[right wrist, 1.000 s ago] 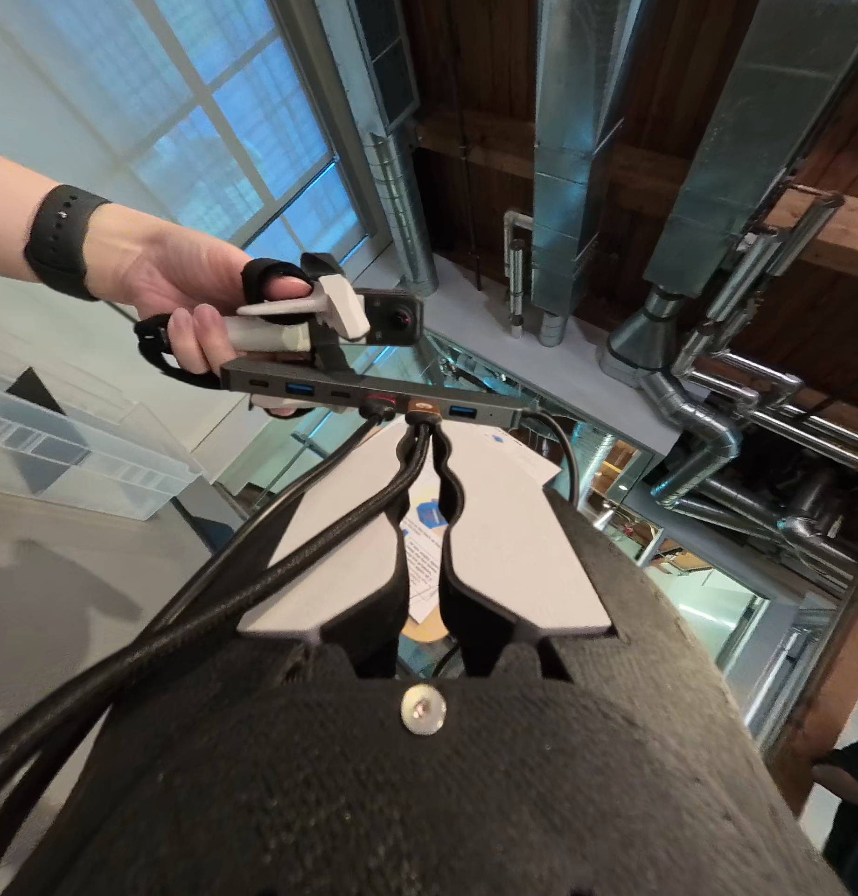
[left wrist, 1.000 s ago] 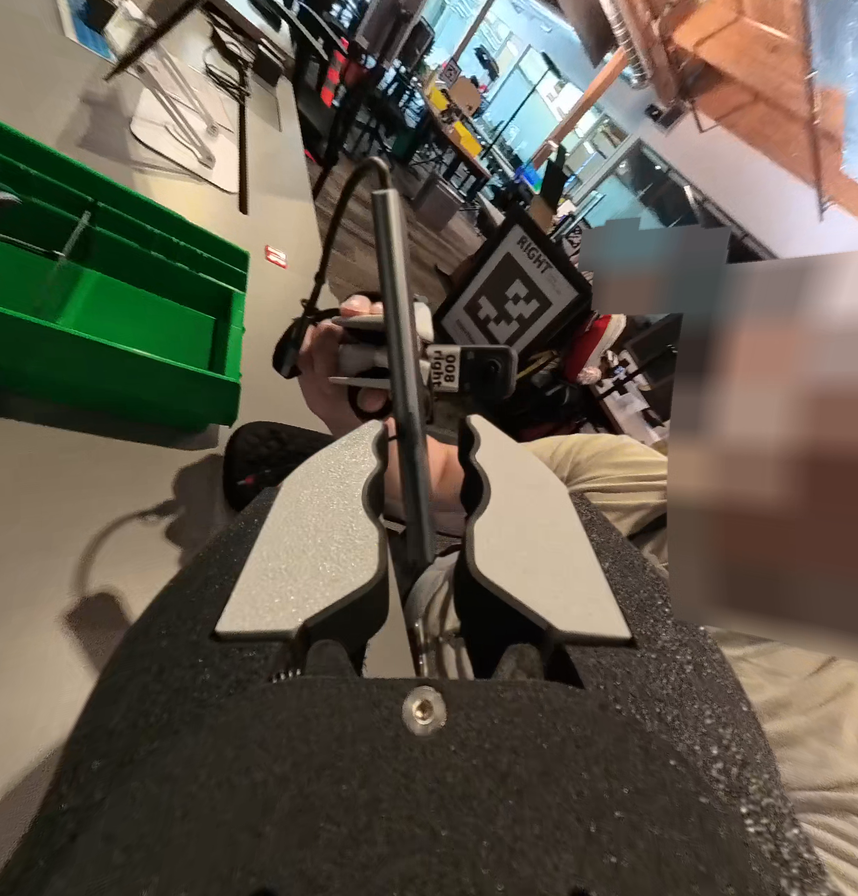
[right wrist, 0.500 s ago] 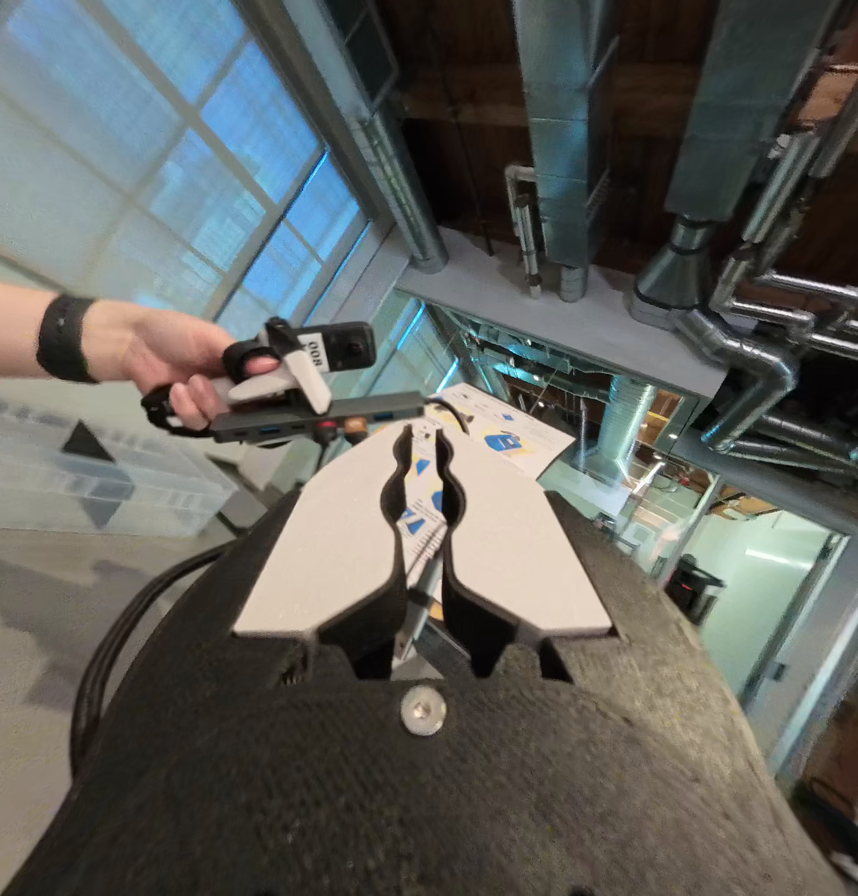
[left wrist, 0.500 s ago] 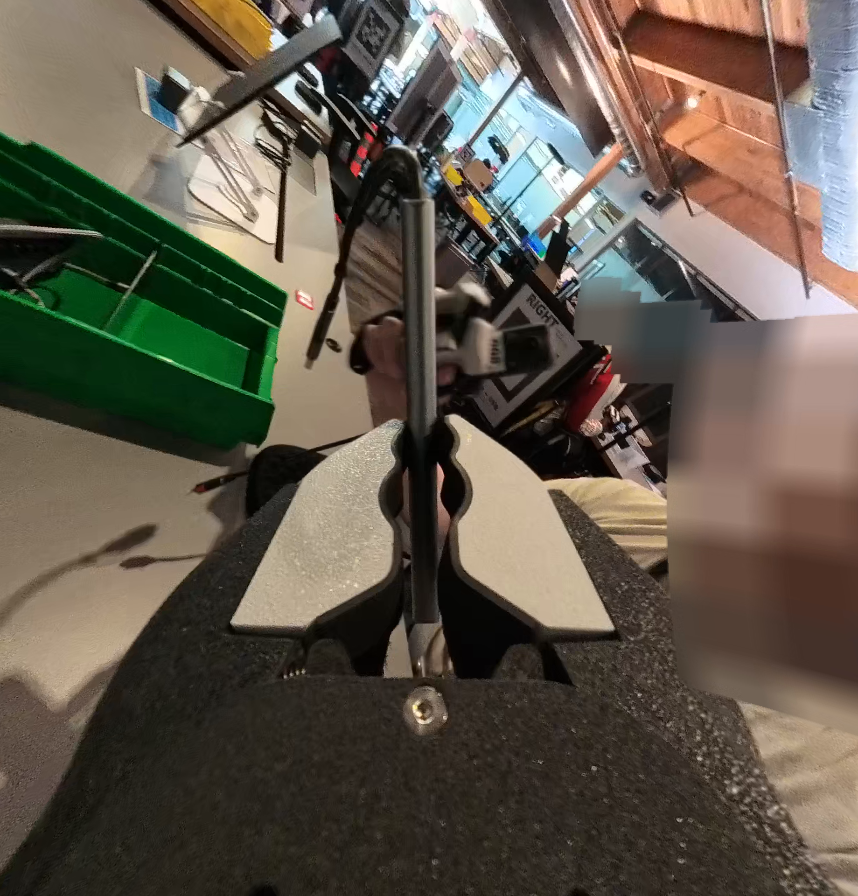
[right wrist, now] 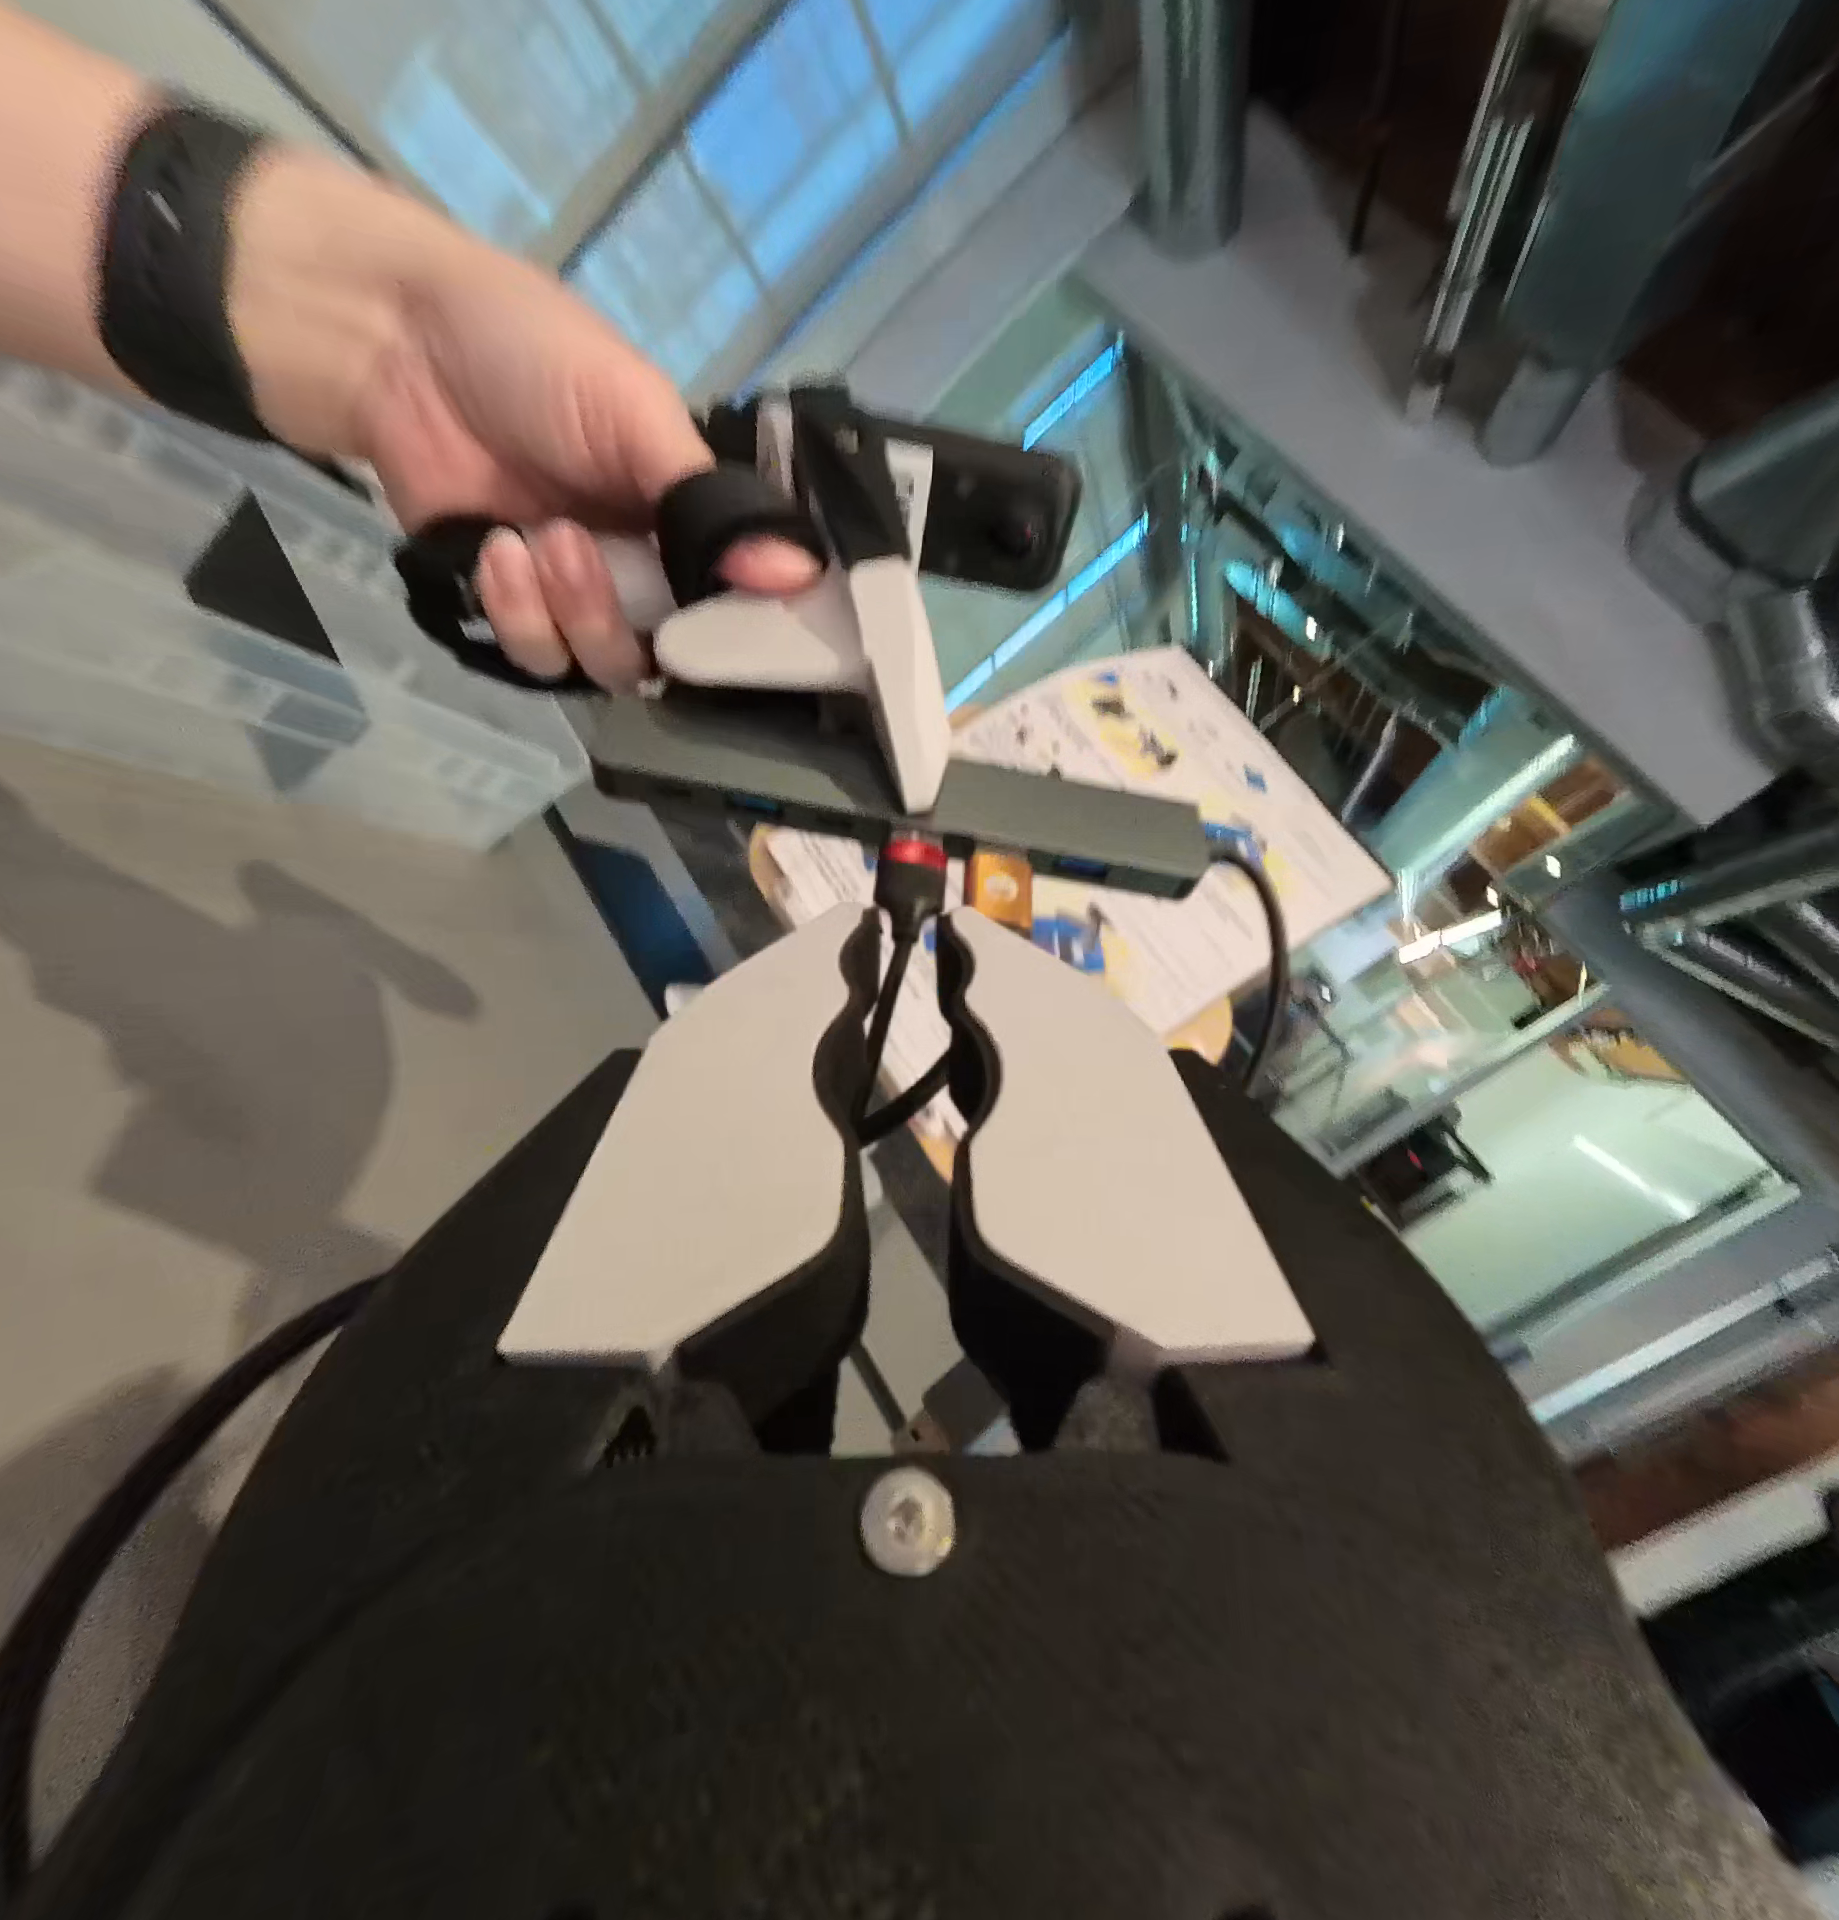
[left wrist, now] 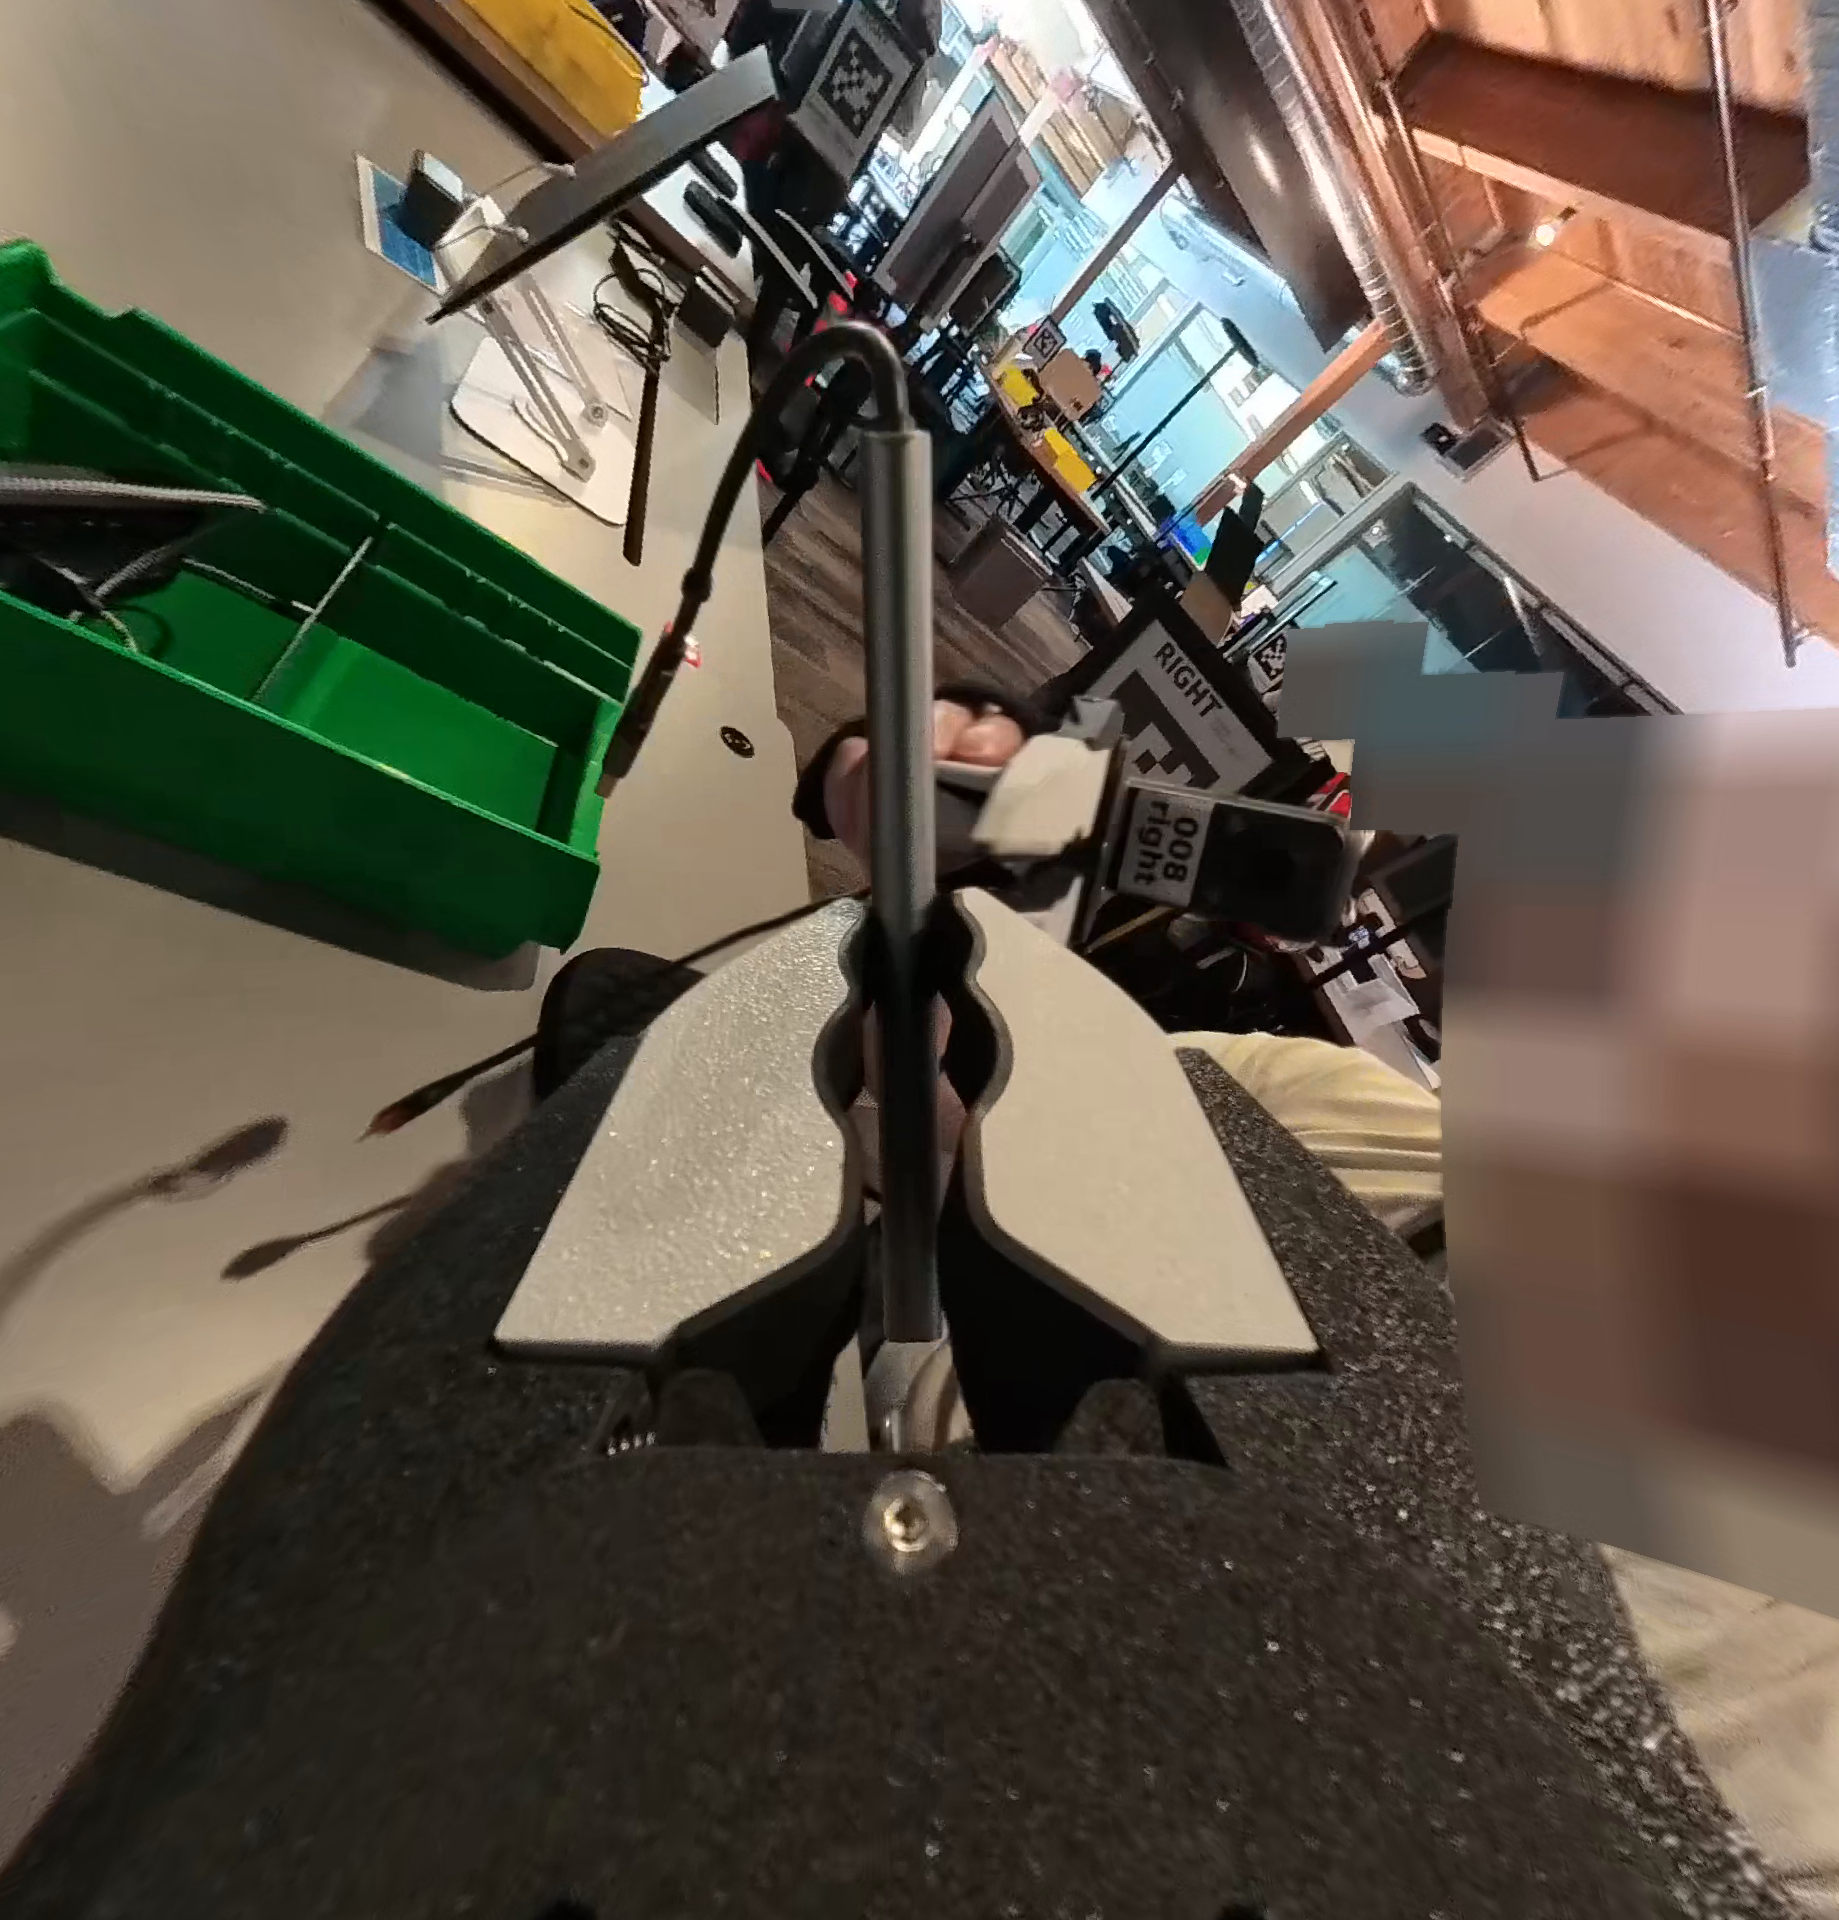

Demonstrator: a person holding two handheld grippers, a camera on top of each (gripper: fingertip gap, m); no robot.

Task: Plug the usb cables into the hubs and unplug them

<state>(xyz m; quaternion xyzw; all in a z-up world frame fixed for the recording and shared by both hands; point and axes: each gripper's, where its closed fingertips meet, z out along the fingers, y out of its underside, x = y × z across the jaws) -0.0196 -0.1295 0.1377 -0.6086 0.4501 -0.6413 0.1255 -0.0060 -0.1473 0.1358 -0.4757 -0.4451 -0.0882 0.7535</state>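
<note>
Gripping a slim grey USB hub (left wrist: 899,790) edge-on, the left gripper (left wrist: 910,935) has its 2 grey fingers (left wrist: 707,1132) closed tight on the hub's body, holding it up in the air above a pale tabletop (left wrist: 146,1039). The hub's own short black lead (left wrist: 707,540) arcs off its far end and hangs down with a loose plug. A green divided bin (left wrist: 302,727) sits on the table to the left.

From the right wrist view, the same hub (right wrist: 1050,816) hangs crosswise just ahead of the right gripper (right wrist: 907,935). 2 plugs sit in its near edge: a red-collared plug (right wrist: 910,868) and an orange plug (right wrist: 1001,883). The right gripper's jaws are nearly closed, a narrow gap between them, with thin black cables (right wrist: 884,1039) running through that gap; whether they pinch the cables I cannot tell. A person's hand (right wrist: 458,416) holds the left gripper.
</note>
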